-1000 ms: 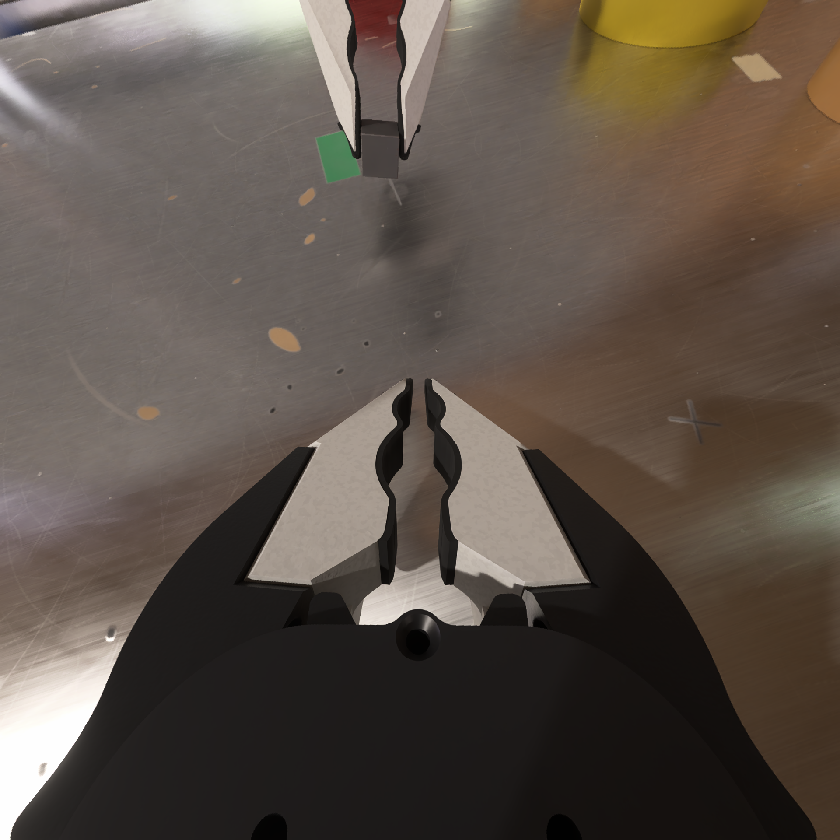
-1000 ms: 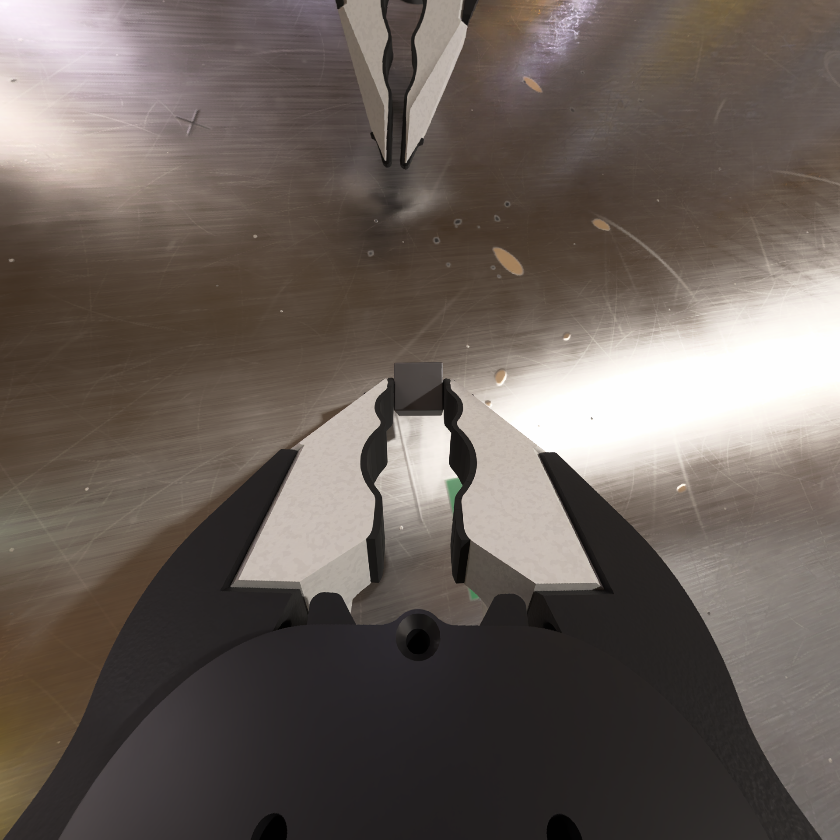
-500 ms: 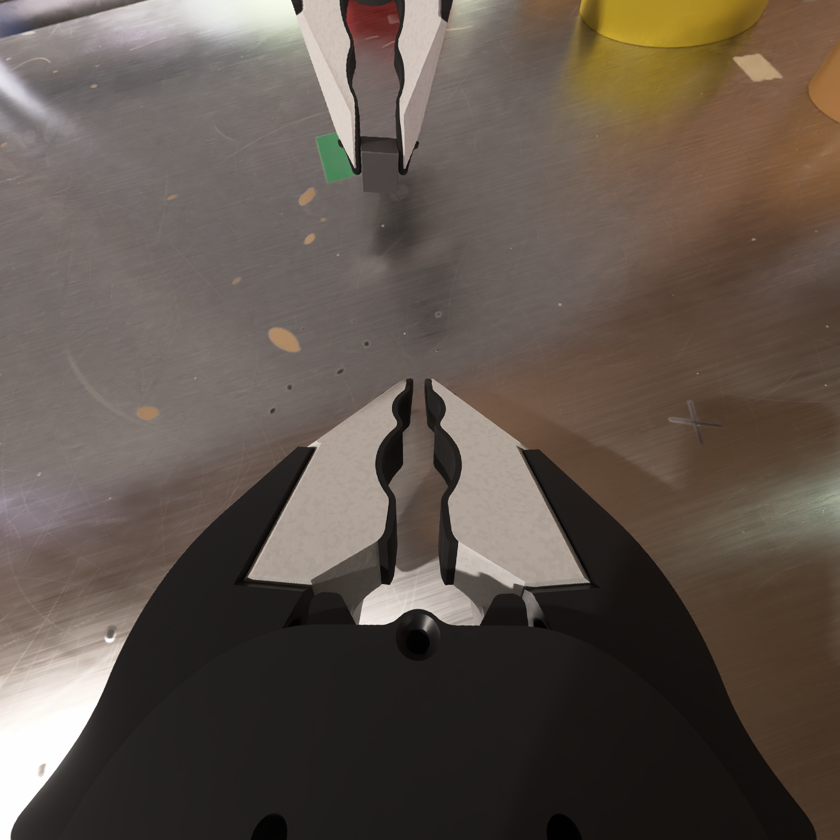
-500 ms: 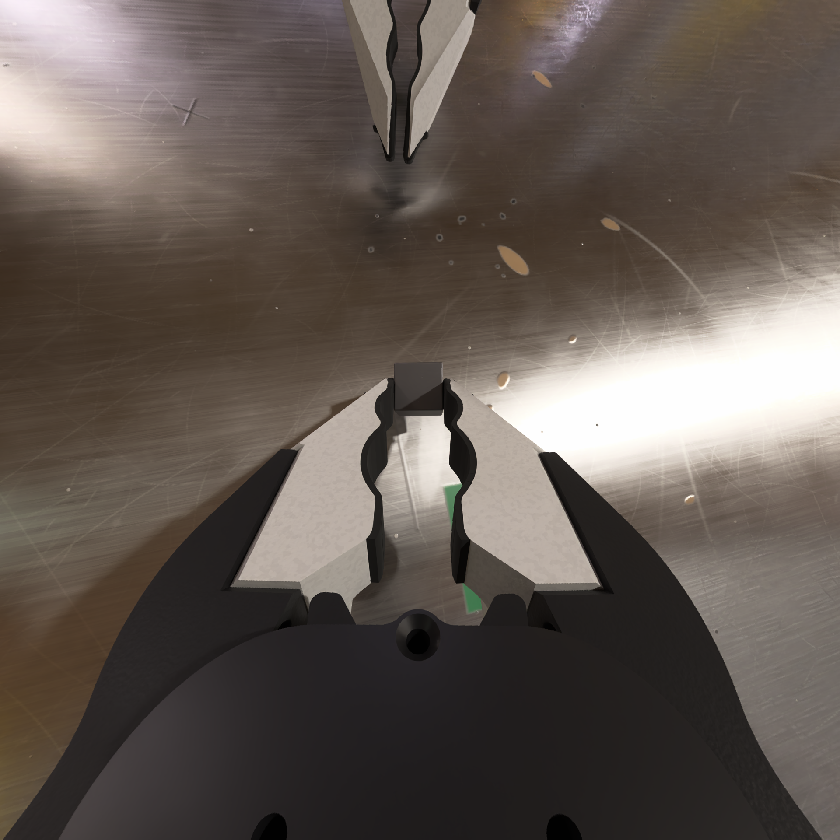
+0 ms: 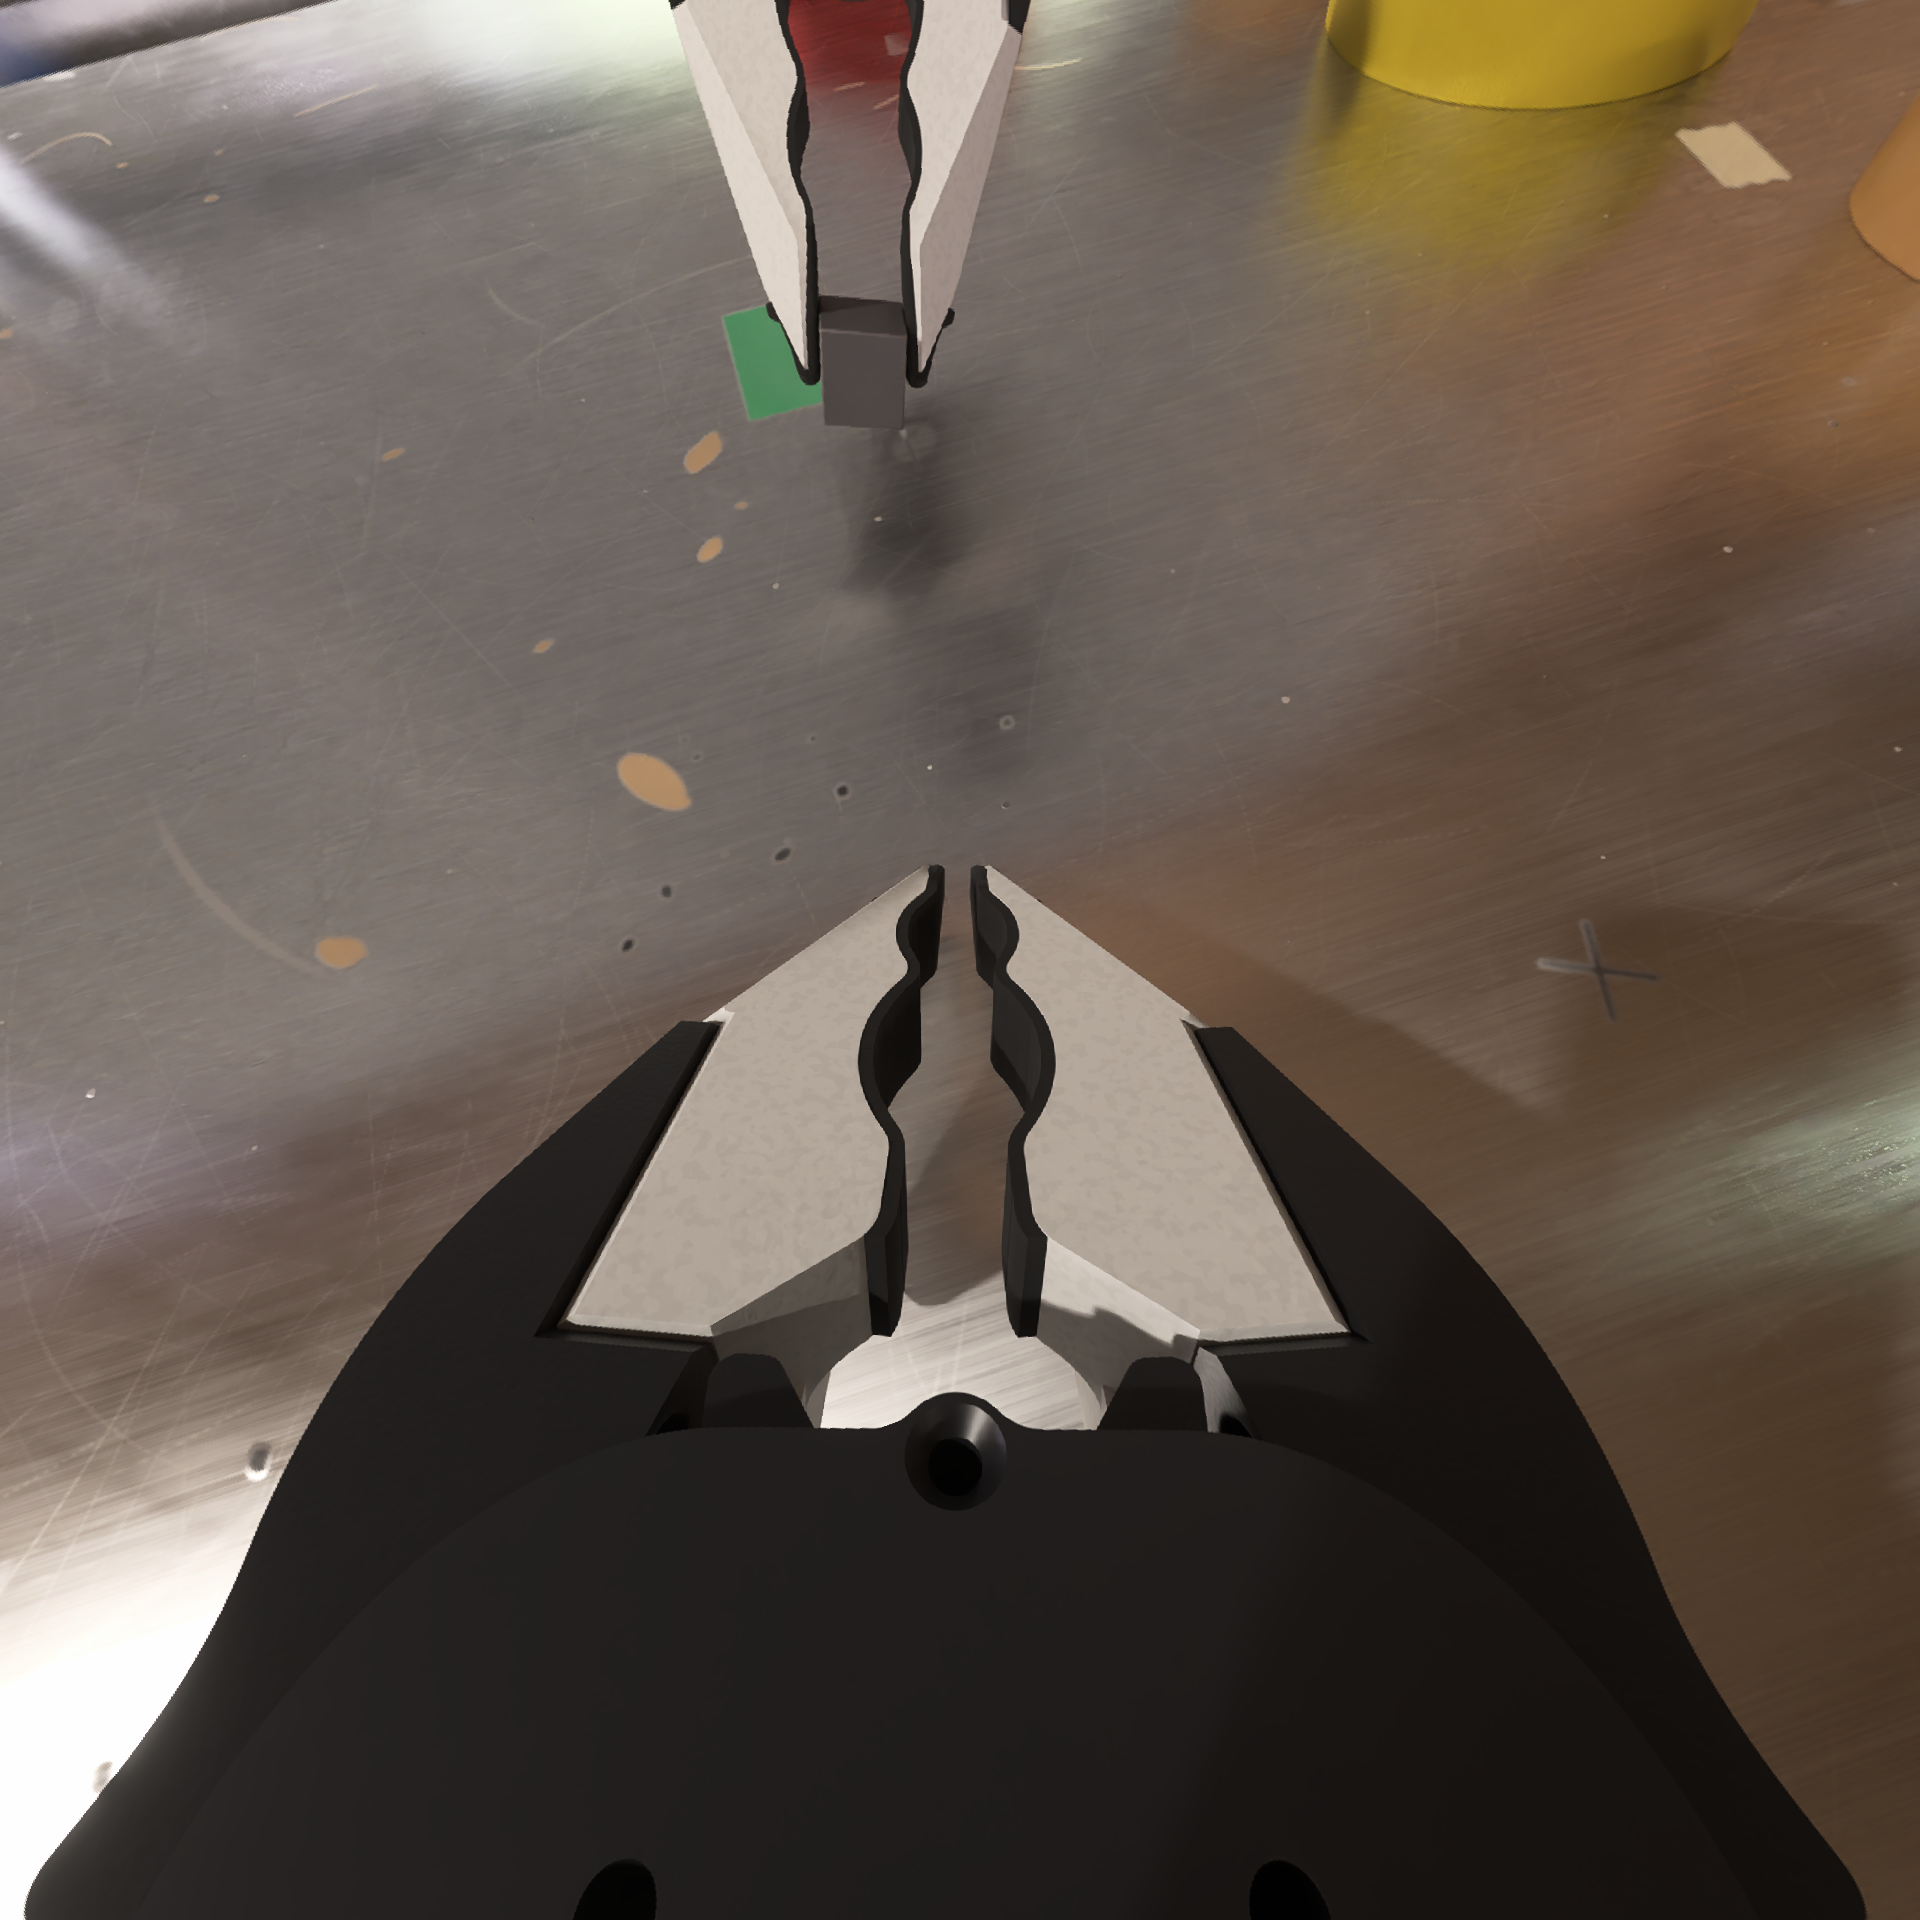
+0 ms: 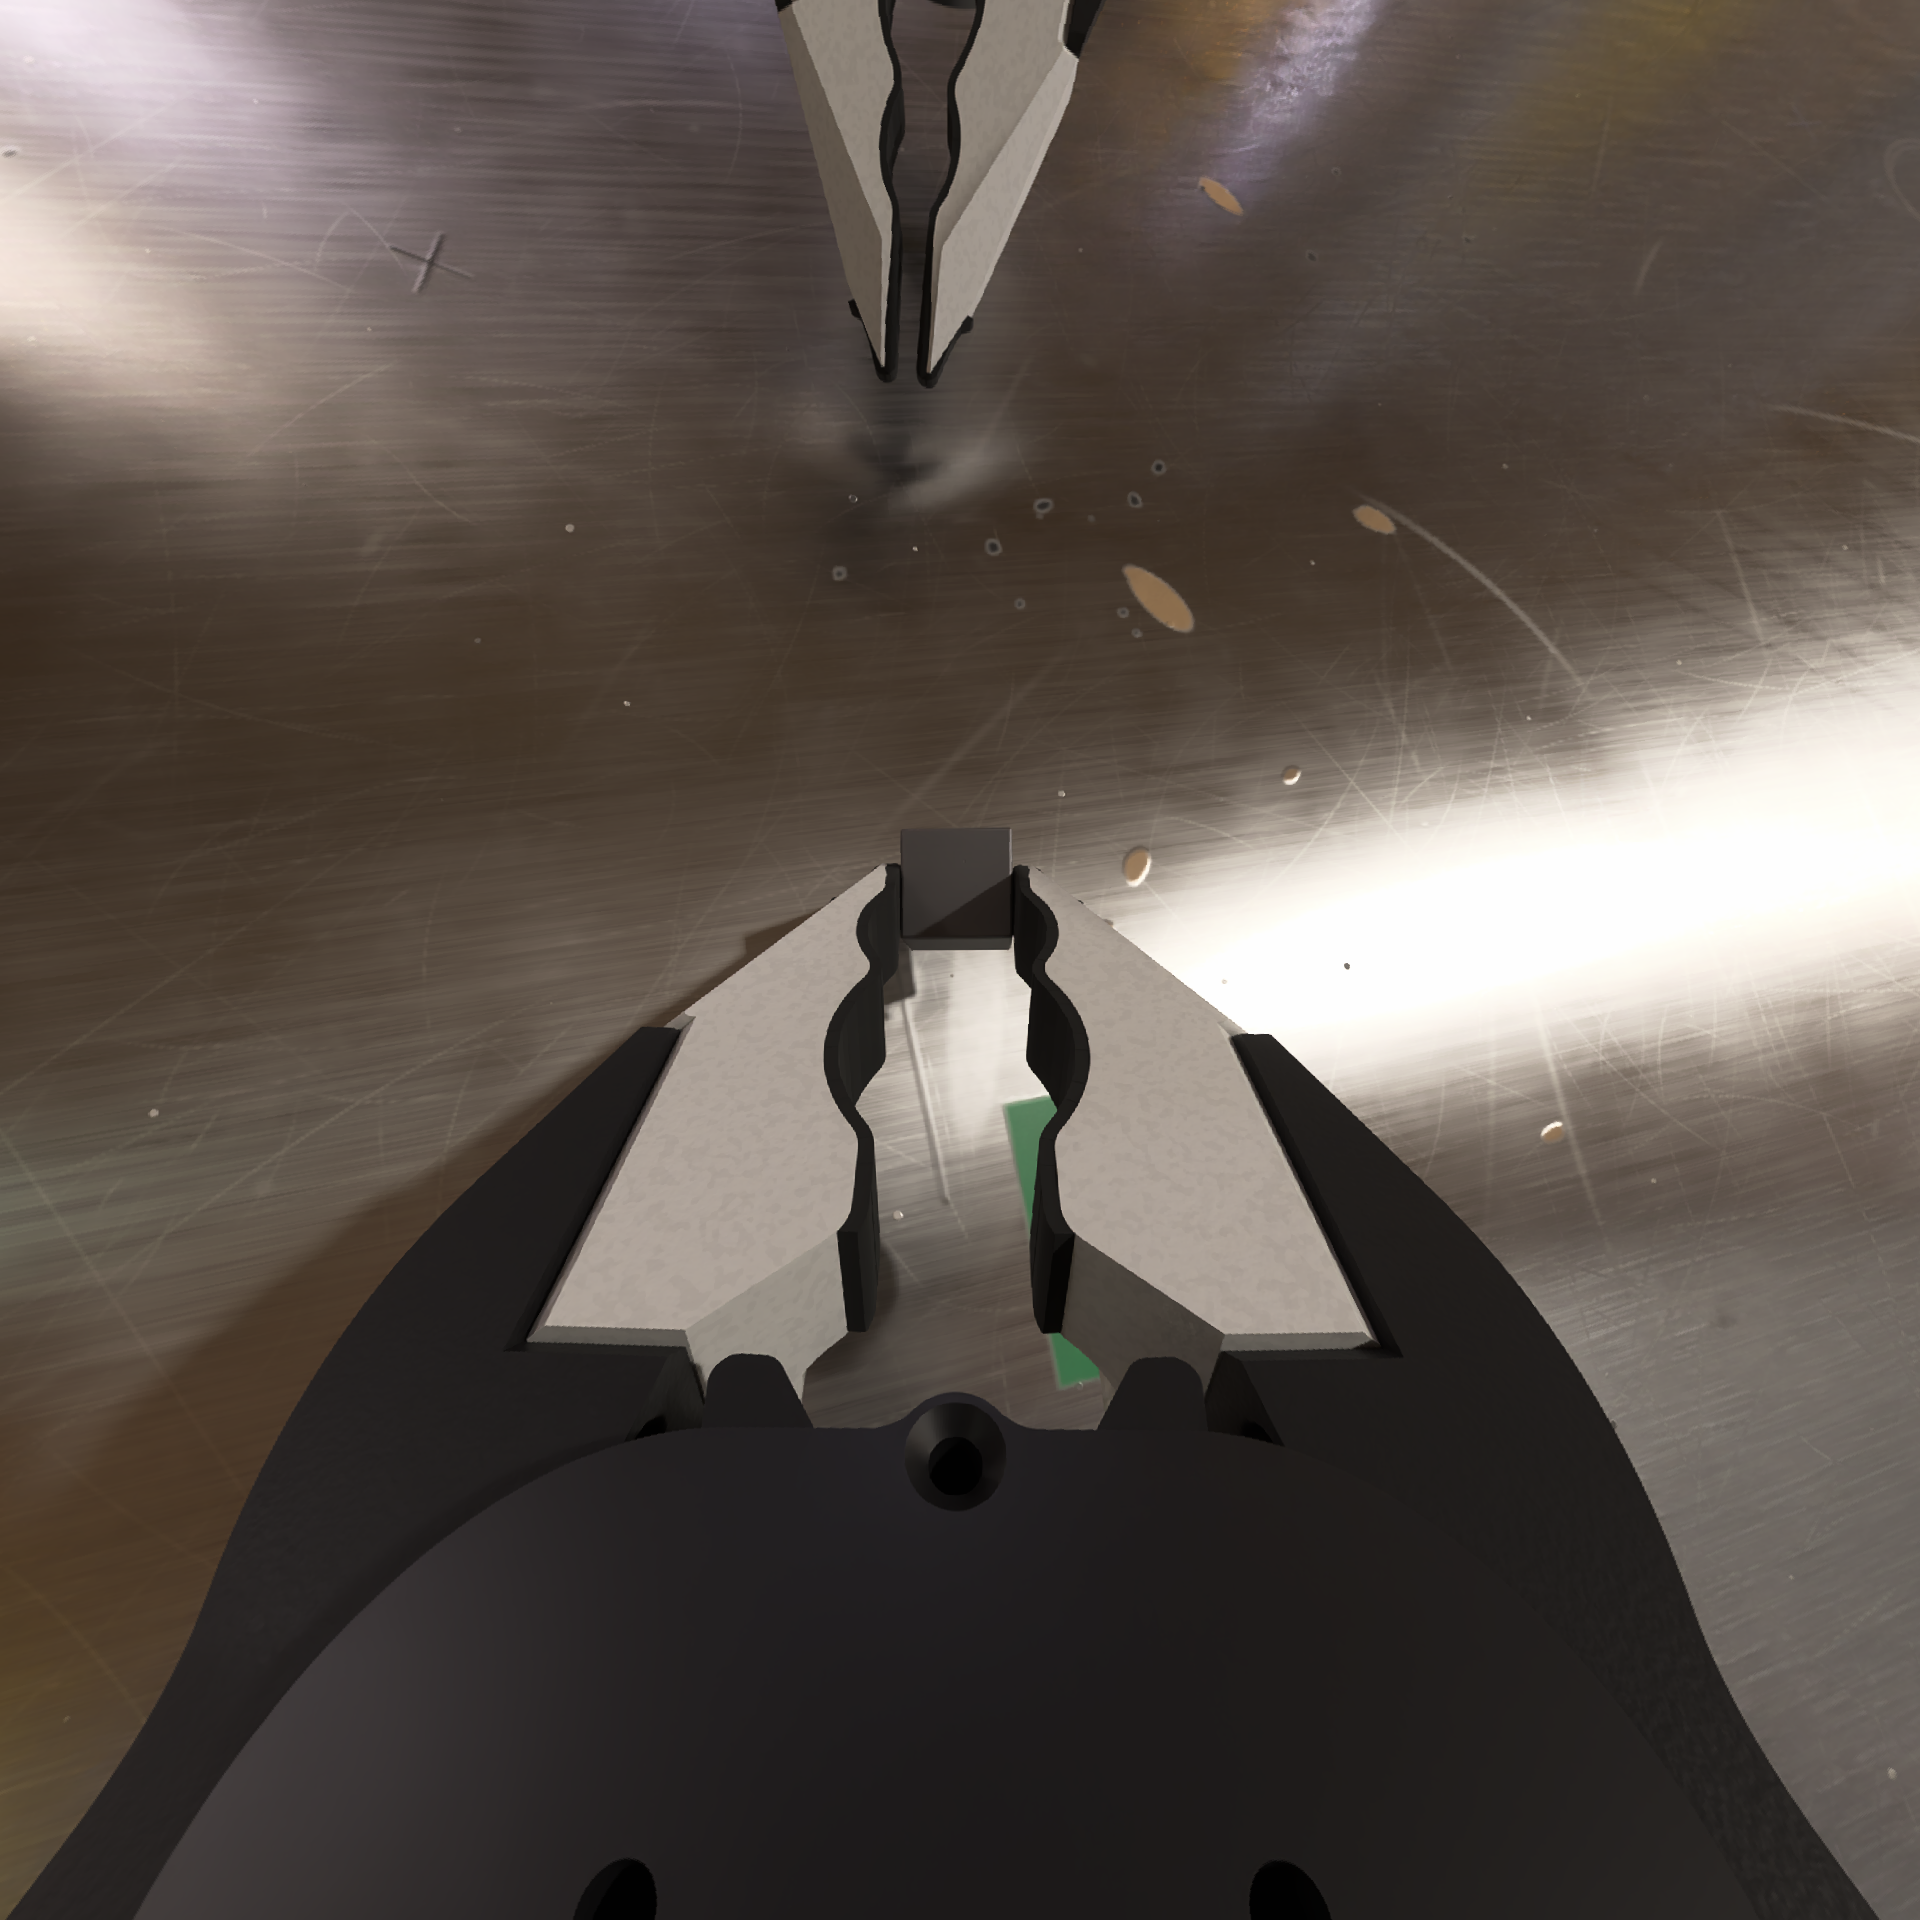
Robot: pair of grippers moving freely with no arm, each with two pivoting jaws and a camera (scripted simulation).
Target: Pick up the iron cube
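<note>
On the scratched, brushed-metal table (image 5: 1455, 644), flecked with tan spots, a flat green patch (image 5: 767, 366) lies just beside the iron cube (image 5: 860, 358) at its 9 o'clock in the left wrist view, while a yellow cylinder (image 5: 1538, 47) stands at 1 o'clock and an orange object (image 5: 1891, 213) is cut off at 2 o'clock, both well apart from the cube. The right gripper (image 6: 956, 883) is clenched on the small, dull grey, sharp-edged cube (image 6: 956, 883), pinched between its dark wavy-edged tips above the table, the green patch (image 6: 1031, 1132) showing below between its pale fingers. Facing it at 12 o'clock, the left gripper (image 5: 957, 873) holds nothing, its tips drawn almost together with only a thin slit between.
</note>
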